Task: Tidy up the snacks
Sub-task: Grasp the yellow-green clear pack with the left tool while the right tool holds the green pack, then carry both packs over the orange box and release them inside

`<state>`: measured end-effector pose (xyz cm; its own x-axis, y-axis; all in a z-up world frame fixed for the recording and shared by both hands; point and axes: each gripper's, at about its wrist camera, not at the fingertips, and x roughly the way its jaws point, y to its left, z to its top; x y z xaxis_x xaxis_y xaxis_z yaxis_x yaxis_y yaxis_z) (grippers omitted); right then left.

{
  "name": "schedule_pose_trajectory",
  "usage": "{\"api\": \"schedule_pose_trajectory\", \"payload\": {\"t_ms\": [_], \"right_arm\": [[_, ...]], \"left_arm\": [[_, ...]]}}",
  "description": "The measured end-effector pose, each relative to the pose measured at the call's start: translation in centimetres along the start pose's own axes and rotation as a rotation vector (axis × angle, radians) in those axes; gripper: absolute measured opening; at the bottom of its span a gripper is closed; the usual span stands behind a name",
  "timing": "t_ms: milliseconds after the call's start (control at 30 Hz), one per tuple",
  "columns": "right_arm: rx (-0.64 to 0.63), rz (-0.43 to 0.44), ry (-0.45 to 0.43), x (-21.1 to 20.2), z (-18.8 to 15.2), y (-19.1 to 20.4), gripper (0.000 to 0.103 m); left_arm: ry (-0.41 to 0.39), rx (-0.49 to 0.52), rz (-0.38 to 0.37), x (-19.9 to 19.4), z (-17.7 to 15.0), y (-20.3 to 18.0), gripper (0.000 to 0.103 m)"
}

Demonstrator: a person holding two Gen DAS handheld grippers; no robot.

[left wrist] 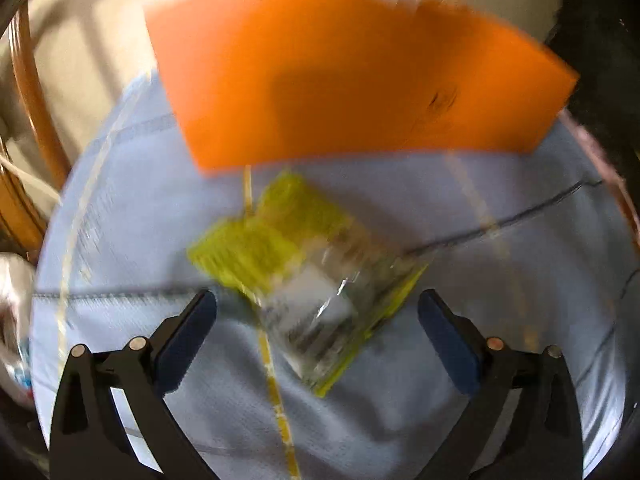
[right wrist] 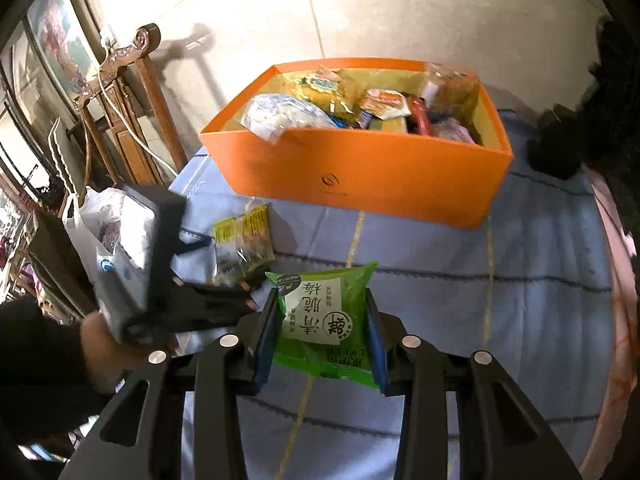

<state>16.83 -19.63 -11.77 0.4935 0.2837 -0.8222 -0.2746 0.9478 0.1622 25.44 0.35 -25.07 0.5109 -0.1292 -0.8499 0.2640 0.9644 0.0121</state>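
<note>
A yellow and clear snack packet lies on the blue cloth, just ahead of my open left gripper; the view is blurred. The packet also shows in the right wrist view, with the left gripper beside it. My right gripper is shut on a green plum snack packet and holds it above the cloth. The orange box stands beyond, filled with several snack packets. Its front wall also shows in the left wrist view.
A white plastic bag sits at the left edge of the table. Wooden furniture stands behind it on the tiled floor. A dark object stands right of the box. The pink table rim curves along the right.
</note>
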Motion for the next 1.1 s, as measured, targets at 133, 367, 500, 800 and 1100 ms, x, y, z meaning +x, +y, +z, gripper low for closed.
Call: {"api": "schedule_pose_trajectory", "payload": {"t_ms": [133,367,500,800,1100], "right_arm": [[-0.009,-0.001,-0.006,0.4,0.7,0.7,0.039],[-0.021,-0.007,0.027,0.5,-0.6,0.6,0.039],[-0.017,-0.01,0.029,0.5,-0.9,0.0,0.039],[-0.007,-0.012,0.016,-0.2,-1.0,-0.5,0.039],[0.011,-0.017,-0.009,-1.4,-0.3,-1.1,0.039]], "left_arm": [[-0.038,-0.016,-0.022,-0.1,0.7,-0.9,0.047],[-0.089,-0.057,-0.069,-0.9,0.1,0.8,0.043],[-0.141,-0.064,-0.091,-2.5,0.4,1.2,0.043],[-0.245,-0.086,-0.156,-8.4,2.1,1.3,0.033],[-0.161,-0.025,-0.141,-8.3,2.6,0.7,0.05]]}}
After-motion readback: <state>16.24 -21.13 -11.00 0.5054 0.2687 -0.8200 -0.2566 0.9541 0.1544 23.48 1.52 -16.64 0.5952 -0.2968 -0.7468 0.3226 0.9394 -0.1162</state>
